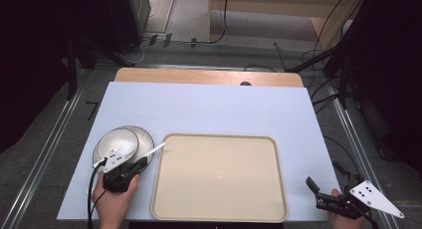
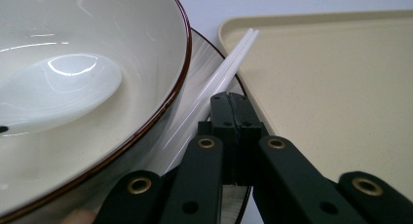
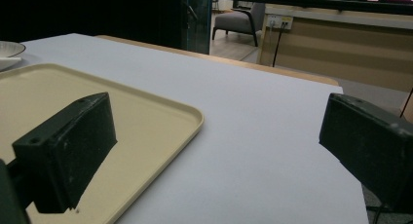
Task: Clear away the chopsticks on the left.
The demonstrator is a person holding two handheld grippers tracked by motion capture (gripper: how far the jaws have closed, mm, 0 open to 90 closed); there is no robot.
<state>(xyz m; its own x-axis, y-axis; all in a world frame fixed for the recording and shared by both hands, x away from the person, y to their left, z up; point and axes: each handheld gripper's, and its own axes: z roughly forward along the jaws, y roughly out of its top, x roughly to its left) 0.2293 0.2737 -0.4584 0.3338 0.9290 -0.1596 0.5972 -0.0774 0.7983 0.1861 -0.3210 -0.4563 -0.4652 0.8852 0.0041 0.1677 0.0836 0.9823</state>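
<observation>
Chopsticks, a pair of slim white plastic ones point(image 2: 229, 68), sit pinched between the closed jaws of my left hand-held gripper point(image 2: 229, 100); their far tips reach over the near left corner of the wide beige plastic tray point(image 2: 341, 87), while the rest of their length lies across the rim of the round ribbed plate point(image 2: 204, 53). On that plate stands the cream ceramic bowl with a dark brown rim point(image 2: 146, 48), and a glossy white ceramic soup spoon point(image 2: 53, 92) lies inside it. From above, the bowl and plate are at the left of the white-covered desk point(image 1: 209, 104), touching or nearly touching the tray's left edge, with my left hand just behind them. My right hand-held gripper point(image 1: 318, 191) rests at the desk's near right corner, clear of the tray, its jaws spread apart with nothing between them.
</observation>
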